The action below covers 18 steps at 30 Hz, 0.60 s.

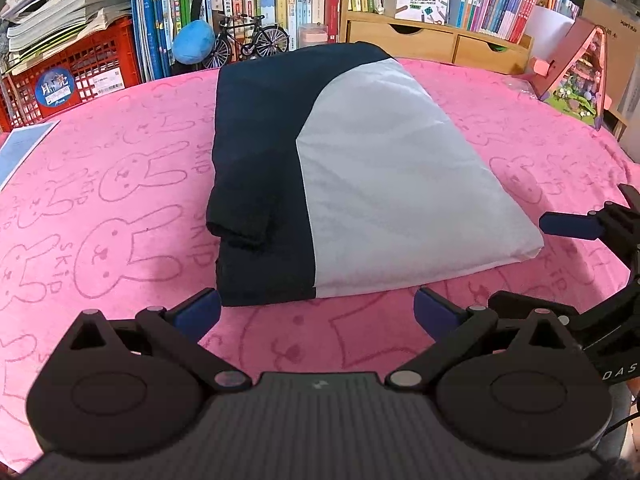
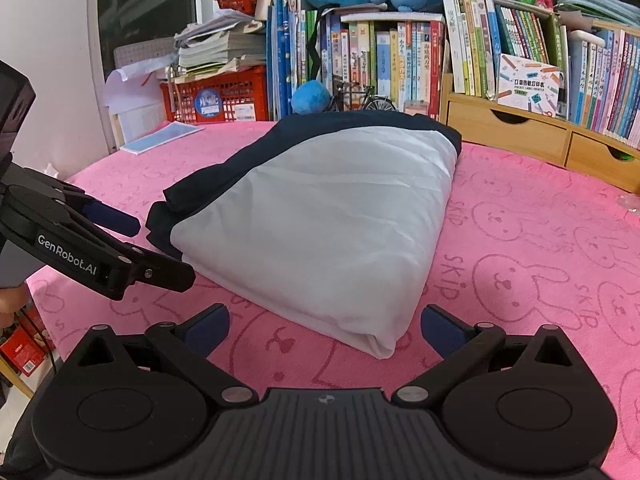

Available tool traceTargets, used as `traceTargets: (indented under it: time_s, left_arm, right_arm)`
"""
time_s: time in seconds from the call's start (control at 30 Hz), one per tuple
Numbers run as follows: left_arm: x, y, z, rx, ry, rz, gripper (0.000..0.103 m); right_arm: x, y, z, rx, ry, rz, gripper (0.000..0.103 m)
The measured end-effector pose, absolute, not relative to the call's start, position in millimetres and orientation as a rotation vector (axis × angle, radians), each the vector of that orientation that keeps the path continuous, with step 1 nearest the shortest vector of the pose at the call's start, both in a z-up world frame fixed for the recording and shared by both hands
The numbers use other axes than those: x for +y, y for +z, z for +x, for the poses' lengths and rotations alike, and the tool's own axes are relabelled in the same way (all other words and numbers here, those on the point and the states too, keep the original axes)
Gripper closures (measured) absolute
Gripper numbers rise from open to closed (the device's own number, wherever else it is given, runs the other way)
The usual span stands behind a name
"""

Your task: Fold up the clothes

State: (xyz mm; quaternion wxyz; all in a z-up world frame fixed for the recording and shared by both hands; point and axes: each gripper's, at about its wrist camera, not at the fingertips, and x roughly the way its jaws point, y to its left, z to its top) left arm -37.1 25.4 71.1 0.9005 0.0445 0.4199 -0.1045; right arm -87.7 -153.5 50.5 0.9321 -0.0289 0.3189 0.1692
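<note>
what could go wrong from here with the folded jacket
1. A dark cuff sticks out at the near left edge of the folded jacket; lifting or pressing there may pull the fold loose.
2. The white panel looks puffy, so the bundle may spring open if left unpressed.
3. The left gripper and right gripper are both open and close together at the near edge; they might bump if both reach in.

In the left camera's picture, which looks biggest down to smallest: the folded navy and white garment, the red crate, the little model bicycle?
1. Folded garment, by far the largest, though it also lies nearest the camera.
2. Red crate, partly cut off at the picture's edge.
3. Model bicycle, smallest.
</note>
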Motion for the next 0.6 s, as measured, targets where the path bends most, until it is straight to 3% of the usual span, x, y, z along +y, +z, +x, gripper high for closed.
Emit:
traceTargets:
  time_s: [0.6]
  left_arm:
    - [25.3, 75.9, -40.6, 0.831, -0.244, 0.084, 0.000]
  right_arm:
    - [-150.7, 45.8, -87.4, 0.667, 0.353, -0.057, 0.000]
